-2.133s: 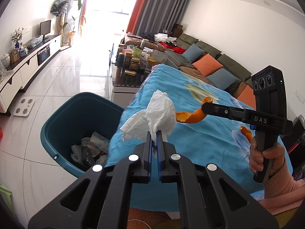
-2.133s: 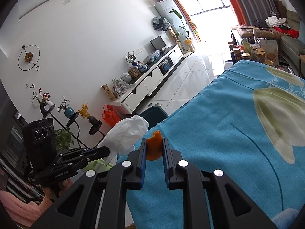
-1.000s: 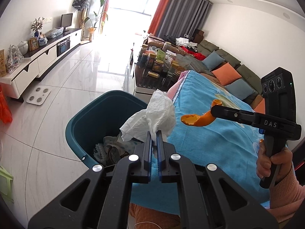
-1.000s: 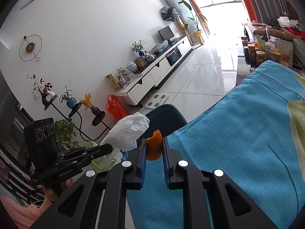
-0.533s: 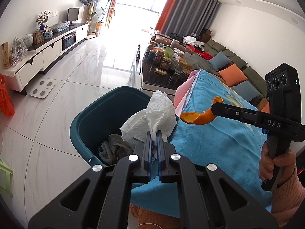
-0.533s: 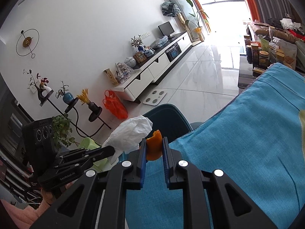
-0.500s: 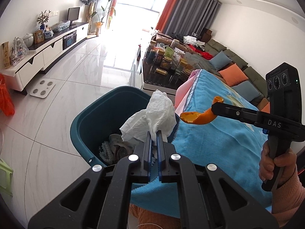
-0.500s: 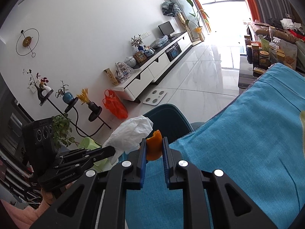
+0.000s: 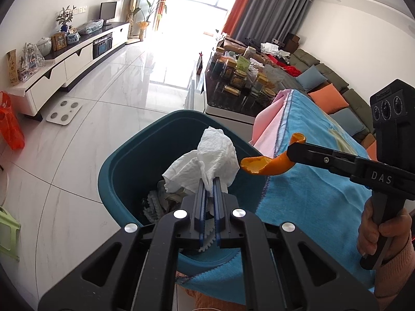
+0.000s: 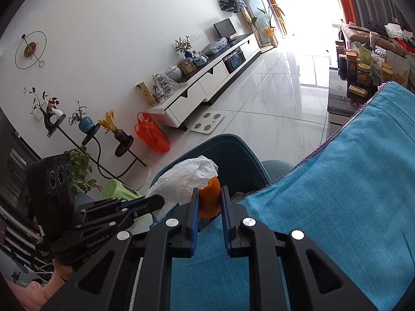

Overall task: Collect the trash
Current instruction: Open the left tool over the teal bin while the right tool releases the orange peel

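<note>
My left gripper [image 9: 209, 184] is shut on a crumpled white tissue [image 9: 207, 159] and holds it above the open teal trash bin [image 9: 124, 165]. The bin holds several pieces of trash [image 9: 160, 199]. My right gripper [image 10: 209, 194] is shut on an orange peel [image 10: 208, 198] and holds it at the table's edge, beside the bin [image 10: 233, 153]. The peel [image 9: 267, 162] and the right gripper [image 9: 290, 153] show in the left wrist view, just right of the tissue. The tissue [image 10: 184, 181] and the left gripper [image 10: 158, 202] show in the right wrist view.
A table with a blue cloth [image 9: 311, 194] stands right of the bin. A dark coffee table with several jars [image 9: 238, 83] is behind it, a sofa with cushions [image 9: 329, 96] at the right. A white TV cabinet [image 9: 64, 64], a scale [image 9: 63, 110] and an orange bag [image 9: 10, 127] are on the left.
Both grippers have moved left off the table toward the bin. The tissue now hangs over the bin's opening and the peel has reached the table's edge. Both stay shut.
</note>
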Demonstrator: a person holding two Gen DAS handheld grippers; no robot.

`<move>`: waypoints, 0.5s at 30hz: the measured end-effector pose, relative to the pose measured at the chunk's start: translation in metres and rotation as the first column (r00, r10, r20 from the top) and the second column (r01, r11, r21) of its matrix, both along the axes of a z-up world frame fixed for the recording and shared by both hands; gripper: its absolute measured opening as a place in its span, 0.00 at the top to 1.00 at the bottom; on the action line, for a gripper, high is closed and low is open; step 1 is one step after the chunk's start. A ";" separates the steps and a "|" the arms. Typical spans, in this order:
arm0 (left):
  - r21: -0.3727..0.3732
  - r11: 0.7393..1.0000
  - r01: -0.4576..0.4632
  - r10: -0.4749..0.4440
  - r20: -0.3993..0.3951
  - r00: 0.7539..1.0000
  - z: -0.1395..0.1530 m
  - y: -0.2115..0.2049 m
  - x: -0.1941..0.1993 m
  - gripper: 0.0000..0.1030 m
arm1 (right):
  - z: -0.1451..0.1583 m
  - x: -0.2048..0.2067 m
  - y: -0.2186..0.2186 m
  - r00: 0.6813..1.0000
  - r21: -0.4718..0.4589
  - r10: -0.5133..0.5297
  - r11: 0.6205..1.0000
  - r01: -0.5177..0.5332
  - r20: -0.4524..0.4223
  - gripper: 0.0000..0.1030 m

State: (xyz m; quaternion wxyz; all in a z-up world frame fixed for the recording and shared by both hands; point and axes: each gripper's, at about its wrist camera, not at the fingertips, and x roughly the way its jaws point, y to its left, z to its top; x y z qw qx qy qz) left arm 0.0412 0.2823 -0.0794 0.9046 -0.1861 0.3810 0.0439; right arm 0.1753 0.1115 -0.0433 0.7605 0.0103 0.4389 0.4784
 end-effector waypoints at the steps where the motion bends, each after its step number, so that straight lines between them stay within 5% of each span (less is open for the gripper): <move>1: -0.002 1.000 -0.001 0.001 -0.004 1.000 -0.001 0.002 0.001 0.95 | -0.001 0.000 0.002 1.000 -0.005 0.001 1.000 -0.001 0.000 0.86; 15: -0.013 1.000 -0.024 0.024 -0.056 0.998 -0.025 0.014 0.038 0.93 | -0.016 0.013 0.026 0.999 -0.060 -0.018 0.998 0.016 -0.032 0.83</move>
